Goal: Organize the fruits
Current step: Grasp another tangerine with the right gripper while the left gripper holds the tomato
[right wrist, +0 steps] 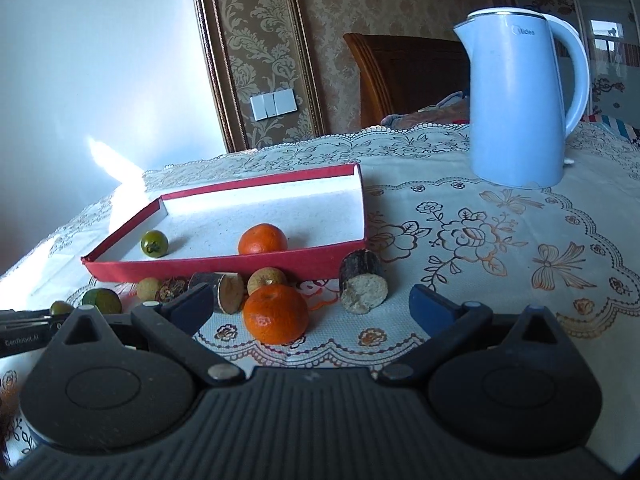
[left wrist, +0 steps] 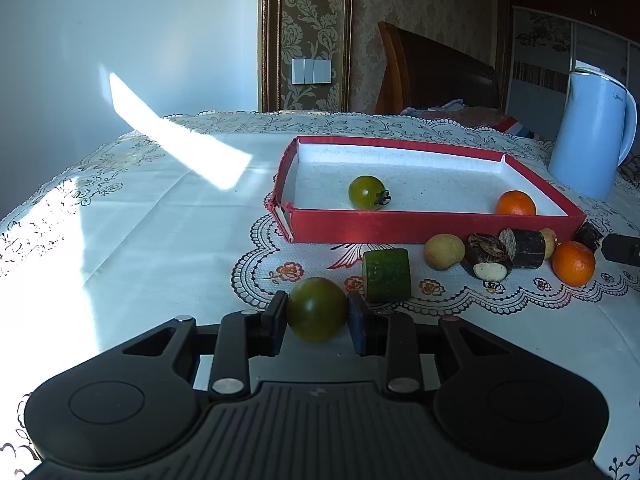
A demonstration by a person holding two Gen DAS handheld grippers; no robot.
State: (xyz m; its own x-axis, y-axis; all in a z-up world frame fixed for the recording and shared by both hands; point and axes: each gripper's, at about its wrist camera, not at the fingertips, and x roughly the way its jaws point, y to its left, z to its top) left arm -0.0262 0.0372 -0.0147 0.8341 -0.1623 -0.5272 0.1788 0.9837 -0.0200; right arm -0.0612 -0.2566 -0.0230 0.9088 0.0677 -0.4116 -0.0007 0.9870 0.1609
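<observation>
Green tomato [left wrist: 317, 309] sits pinched between the left tool's [left wrist: 316, 322] pads, low on the surface at six o'clock of the red tray [left wrist: 432, 227]. Inside the tray lie another green tomato [left wrist: 367, 193] and an orange [left wrist: 516, 203]. Outside remain a cucumber piece [left wrist: 386, 275], longans, dark cut chunks and a second orange [right wrist: 276, 313], before the right tool [right wrist: 312, 305], its jaws spread. Most sorting seems left.

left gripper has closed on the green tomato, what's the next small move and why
Probably lift: the left gripper is shut on the green tomato, which sits low over the tablecloth. Raising it first should clear the near wall of the red box, where another green tomato and an orange already lie.
</observation>
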